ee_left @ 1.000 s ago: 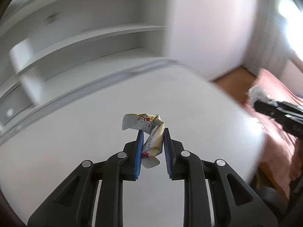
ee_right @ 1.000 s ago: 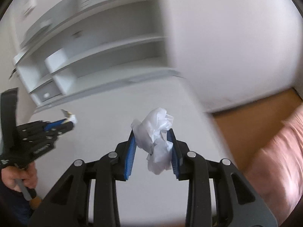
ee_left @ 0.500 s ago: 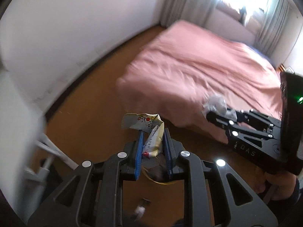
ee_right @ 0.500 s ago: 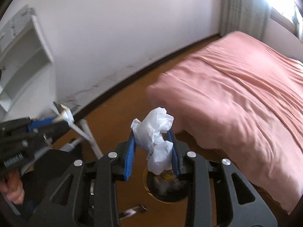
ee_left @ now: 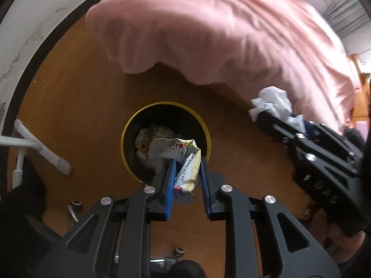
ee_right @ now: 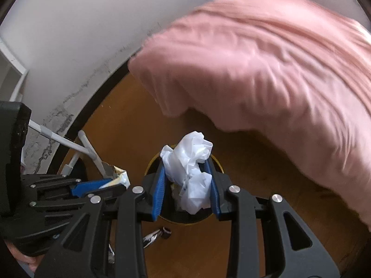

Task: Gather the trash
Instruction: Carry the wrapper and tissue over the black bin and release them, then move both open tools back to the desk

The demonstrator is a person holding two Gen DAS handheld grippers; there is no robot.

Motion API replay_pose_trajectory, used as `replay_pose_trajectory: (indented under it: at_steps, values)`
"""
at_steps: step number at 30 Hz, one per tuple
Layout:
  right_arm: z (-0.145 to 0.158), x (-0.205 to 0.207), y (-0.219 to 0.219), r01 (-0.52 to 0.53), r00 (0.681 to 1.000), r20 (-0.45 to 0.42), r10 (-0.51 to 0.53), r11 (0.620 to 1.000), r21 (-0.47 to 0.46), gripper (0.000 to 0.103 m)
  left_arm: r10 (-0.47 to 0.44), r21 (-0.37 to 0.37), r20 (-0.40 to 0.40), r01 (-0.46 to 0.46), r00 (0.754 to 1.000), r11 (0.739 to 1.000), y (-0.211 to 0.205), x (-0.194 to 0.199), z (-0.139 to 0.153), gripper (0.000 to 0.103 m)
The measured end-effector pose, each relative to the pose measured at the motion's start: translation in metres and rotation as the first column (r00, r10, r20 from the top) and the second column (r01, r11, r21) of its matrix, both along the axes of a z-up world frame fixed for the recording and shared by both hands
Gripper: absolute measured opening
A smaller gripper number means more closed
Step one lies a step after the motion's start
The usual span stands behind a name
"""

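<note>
My left gripper points steeply down, its blue-padded jaws closed to a narrow gap on a crumpled cream-coloured printed snack wrapper. The wrapper's upper end sticks out past the pads and hangs over the opening of a round dark waste bin with a yellow rim, which stands on the brown wooden floor. Crumpled paper waste lies inside the bin.

My right gripper also points down, jaws closed on a crumpled white tissue wad that bulges above and below the pads. In the right wrist view the bin shows directly beneath the tissue, mostly hidden by it. In the left wrist view the right gripper sits to the right of the bin, apart from its rim.

A pink bedspread hangs to the floor behind the bin. White metal furniture legs stand to the left. Small metallic scraps lie on the floor near the bin.
</note>
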State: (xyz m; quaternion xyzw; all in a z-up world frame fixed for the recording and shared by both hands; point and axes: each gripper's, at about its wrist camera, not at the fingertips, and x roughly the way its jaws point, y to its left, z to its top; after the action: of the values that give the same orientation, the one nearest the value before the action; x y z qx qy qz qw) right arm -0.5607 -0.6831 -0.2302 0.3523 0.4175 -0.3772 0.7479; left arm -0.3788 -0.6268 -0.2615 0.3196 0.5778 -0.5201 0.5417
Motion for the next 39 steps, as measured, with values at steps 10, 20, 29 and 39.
replay_pose_trajectory:
  at_steps: [10,20,29,39]
  values:
    - [-0.032,-0.003,-0.004,0.027,1.0,0.012,-0.027,0.998,0.057,0.033,-0.028,0.027,-0.061,0.029,0.998,0.999,-0.003,0.003,-0.008,0.02]
    - [-0.03,0.002,-0.005,0.016,1.0,0.019,-0.018,0.998,0.061,0.034,-0.007,-0.013,-0.018,0.007,1.0,1.0,-0.005,0.008,0.005,0.068]
    - [-0.041,0.013,-0.002,-0.017,1.0,0.02,0.015,0.995,0.101,0.037,0.034,-0.045,-0.003,-0.034,0.999,0.998,-0.006,0.016,0.012,0.074]
    - [-0.028,0.009,-0.008,0.006,1.0,0.025,-0.008,0.998,0.069,0.056,0.088,-0.107,-0.003,-0.088,0.996,0.99,-0.003,0.027,0.026,0.082]
